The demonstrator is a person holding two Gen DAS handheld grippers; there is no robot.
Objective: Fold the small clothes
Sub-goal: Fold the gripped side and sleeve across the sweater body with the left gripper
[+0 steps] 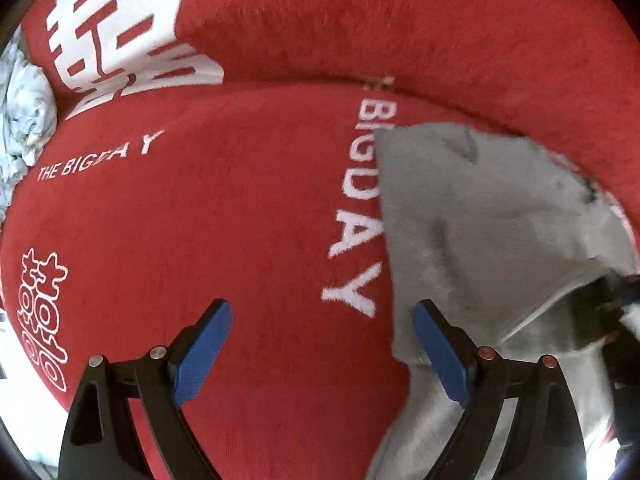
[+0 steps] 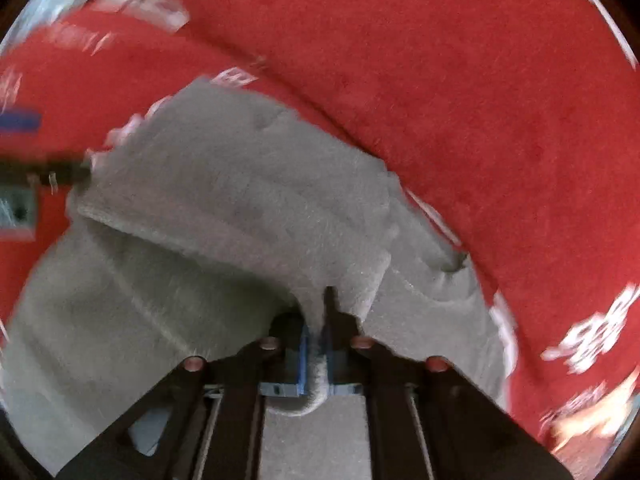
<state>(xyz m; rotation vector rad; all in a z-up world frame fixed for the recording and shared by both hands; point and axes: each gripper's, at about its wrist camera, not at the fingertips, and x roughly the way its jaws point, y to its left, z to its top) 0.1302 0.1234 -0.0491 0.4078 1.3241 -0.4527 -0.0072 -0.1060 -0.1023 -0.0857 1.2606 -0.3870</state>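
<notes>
Grey garment [image 2: 224, 208], soft and fleecy, spread on red printed cloth [image 1: 240, 220] just ahead of both grippers. Pinched in right gripper [image 2: 316, 344]: blue pads together on a bunched fold of grey fabric, a loop of it bulging out behind the pads, one layer lifted and draped forward over the rest. Left gripper [image 1: 322, 344] wide apart and empty, nothing but red cloth between its fingers; garment's edge lying just under and beyond its right-hand finger [image 1: 440, 352].

Likely troubles from here:
- Thin pinch slipping out of right gripper if pulled quickly, since only a small tuck of thick pile sits between the pads.
- Fold landing crooked or doubling back, with one edge held and the far side loose and free to drag.
- Red cloth beneath catching and rucking up with the garment, given both are napped fabrics.
- Left gripper closing on red cloth instead of grey edge if brought down where it now points.

Hard to make out: kind of garment, no sleeve or leg clearly shown; near hem cut off behind right gripper's frame; far right of left view dark and smeared; left edge of right view blurred, a dark bar and blue streak there probably the other gripper. Pale crumpled fabric [image 1: 24, 112] far to the left, partly out of frame.
</notes>
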